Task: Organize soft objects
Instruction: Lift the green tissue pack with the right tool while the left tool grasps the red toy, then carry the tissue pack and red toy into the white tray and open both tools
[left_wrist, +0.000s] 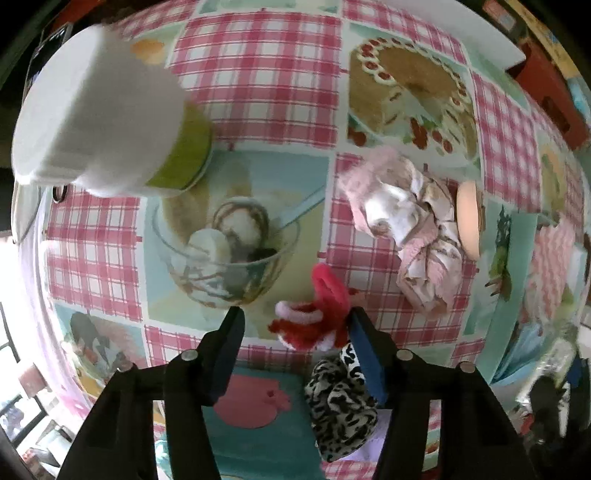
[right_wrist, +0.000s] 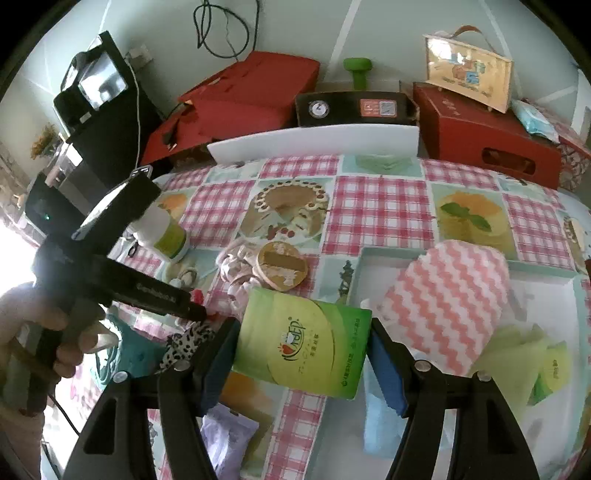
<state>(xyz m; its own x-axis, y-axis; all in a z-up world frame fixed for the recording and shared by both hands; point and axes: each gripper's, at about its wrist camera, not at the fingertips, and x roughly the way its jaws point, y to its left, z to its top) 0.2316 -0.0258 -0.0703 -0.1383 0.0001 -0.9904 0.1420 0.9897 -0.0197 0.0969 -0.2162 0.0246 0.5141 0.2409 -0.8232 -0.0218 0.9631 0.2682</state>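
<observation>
In the left wrist view my left gripper (left_wrist: 295, 325) is open, its jaws on either side of a red and white fluffy scrunchie (left_wrist: 314, 321) on the tablecloth. A leopard-print scrunchie (left_wrist: 340, 406) lies just below it by the right finger. A crumpled pink and white cloth (left_wrist: 410, 229) lies further off to the right. In the right wrist view my right gripper (right_wrist: 301, 350) is shut on a green tissue pack (right_wrist: 303, 343) and holds it above the table. A pink zigzag cloth (right_wrist: 447, 295) lies in a tray (right_wrist: 535, 280) on the right.
A white and green jar (left_wrist: 122, 118) stands at the left, also in the right wrist view (right_wrist: 166, 232). A round wooden piece (right_wrist: 282, 264) lies mid-table. Red boxes (right_wrist: 487, 136) and a black device (right_wrist: 354, 107) line the far edge. More green packs (right_wrist: 543, 365) lie in the tray.
</observation>
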